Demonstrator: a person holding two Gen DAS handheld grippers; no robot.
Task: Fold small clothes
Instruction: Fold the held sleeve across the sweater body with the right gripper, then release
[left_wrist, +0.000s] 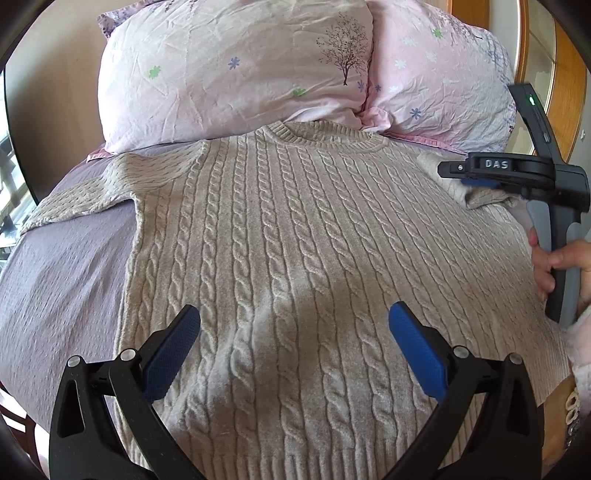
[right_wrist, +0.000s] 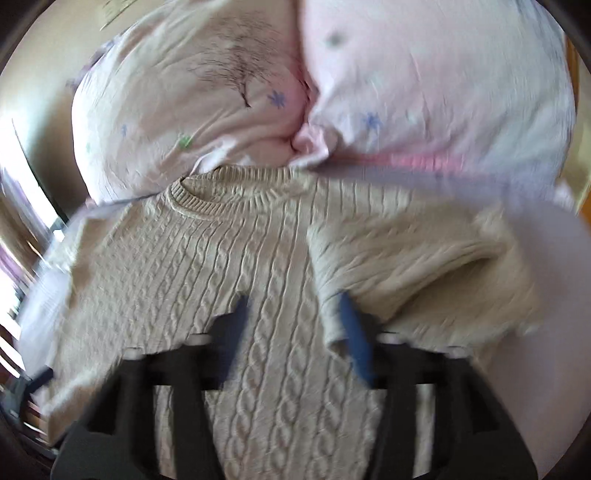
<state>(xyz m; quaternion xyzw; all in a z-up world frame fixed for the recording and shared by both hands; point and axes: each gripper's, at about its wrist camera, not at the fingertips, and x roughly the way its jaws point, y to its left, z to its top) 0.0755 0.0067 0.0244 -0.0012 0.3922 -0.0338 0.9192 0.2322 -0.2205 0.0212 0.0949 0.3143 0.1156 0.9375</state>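
The right gripper (left_wrist: 476, 181) read "DAS", jaws parted around the folded sleeve (right_wrist: 406, 266). The beige cable-knit sweater (left_wrist: 295, 240) lay flat on the bed (left_wrist: 62, 266). The left gripper (left_wrist: 294, 325) gaped wide, empty.

**Beige cable-knit sweater, one sleeve in**

Sweater (left_wrist: 295, 240) lies flat, front up, on the bed, collar toward the pillows. One sleeve (left_wrist: 85, 192) is spread out sideways; the other sleeve (right_wrist: 406, 266) is folded over onto the chest.
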